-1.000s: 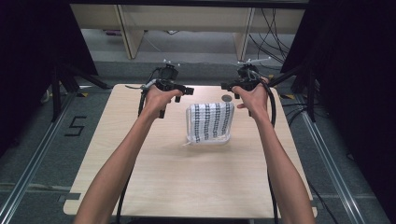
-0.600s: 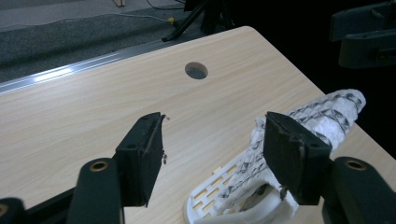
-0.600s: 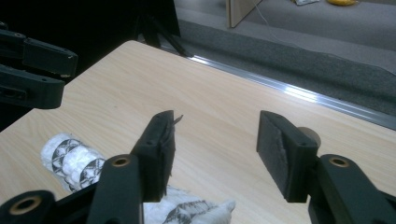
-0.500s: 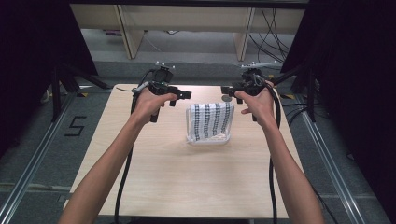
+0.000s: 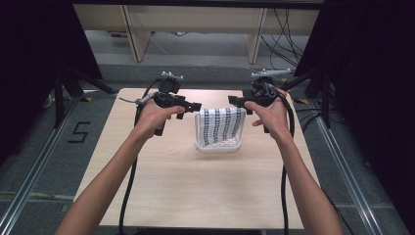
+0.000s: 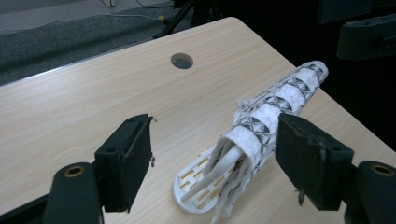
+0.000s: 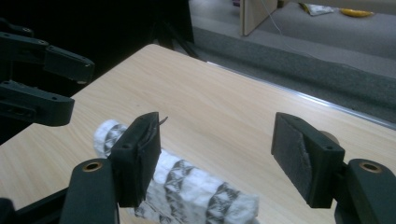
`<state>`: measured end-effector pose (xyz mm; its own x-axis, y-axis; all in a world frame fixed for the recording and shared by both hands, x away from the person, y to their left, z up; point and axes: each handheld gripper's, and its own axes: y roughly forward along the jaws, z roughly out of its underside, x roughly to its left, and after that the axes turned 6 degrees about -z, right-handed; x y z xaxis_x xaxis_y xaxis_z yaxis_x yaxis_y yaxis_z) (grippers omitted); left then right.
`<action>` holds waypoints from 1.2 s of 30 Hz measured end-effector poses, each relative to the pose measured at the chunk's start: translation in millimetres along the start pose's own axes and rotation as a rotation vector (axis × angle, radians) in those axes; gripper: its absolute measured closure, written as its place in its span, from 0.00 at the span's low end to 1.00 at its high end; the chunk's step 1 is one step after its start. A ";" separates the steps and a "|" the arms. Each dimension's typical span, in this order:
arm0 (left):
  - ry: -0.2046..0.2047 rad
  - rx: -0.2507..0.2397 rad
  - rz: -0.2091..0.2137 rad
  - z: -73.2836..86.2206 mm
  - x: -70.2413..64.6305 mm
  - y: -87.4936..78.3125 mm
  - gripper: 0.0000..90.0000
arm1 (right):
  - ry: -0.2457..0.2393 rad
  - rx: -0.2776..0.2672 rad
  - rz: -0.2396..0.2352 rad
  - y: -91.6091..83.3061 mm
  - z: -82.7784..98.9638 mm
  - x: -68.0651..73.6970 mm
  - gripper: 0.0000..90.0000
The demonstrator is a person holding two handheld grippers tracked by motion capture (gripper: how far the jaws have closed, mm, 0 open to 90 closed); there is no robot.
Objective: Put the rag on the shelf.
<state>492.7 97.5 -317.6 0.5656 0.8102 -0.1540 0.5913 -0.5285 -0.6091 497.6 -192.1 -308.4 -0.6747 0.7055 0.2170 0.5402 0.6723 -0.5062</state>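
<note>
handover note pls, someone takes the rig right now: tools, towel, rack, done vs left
Left tool: open, holding nothing, raised beside the left top corner of the towel.
Right tool: open, holding nothing, raised beside the right top corner.
Towel: white with dark pattern, draped over the white slotted rack, which stands mid-table toward the far side of the table. In the left gripper view the towel's end lies between the open jaws, not pinched.
Done: both tools lined up at the towel's upper corners.
Left: probably close on the corners and lift the towel off the rack. Nothing gripped yet.
</note>
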 end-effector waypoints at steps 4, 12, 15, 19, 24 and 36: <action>0.016 -0.007 0.008 5.5 -3.0 -5.2 0.29 | -0.015 0.006 -0.007 -5.0 3.7 8.2 0.37; 0.027 -0.022 0.023 18.8 -7.2 -14.8 0.29 | -0.064 -0.002 0.002 -16.1 11.9 20.4 0.36; 0.027 -0.032 0.033 24.2 -7.8 -19.1 0.29 | -0.049 -0.003 -0.018 -19.7 16.7 24.2 0.35; 0.028 -0.038 0.029 34.3 -10.4 -22.2 0.29 | -0.063 -0.002 -0.019 -22.2 23.8 26.3 0.35; 0.029 -0.040 0.042 42.2 -11.4 -24.9 0.28 | -0.045 0.006 -0.021 -20.7 29.6 26.3 0.35; 0.060 -0.042 0.043 65.3 -12.1 -33.2 0.27 | -0.079 0.005 -0.006 -20.4 47.7 28.6 0.34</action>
<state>428.6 121.7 -346.2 0.6235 0.7707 -0.1314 0.5888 -0.5734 -0.5696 443.2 -196.4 -331.7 -0.7159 0.6811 0.1538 0.5334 0.6756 -0.5090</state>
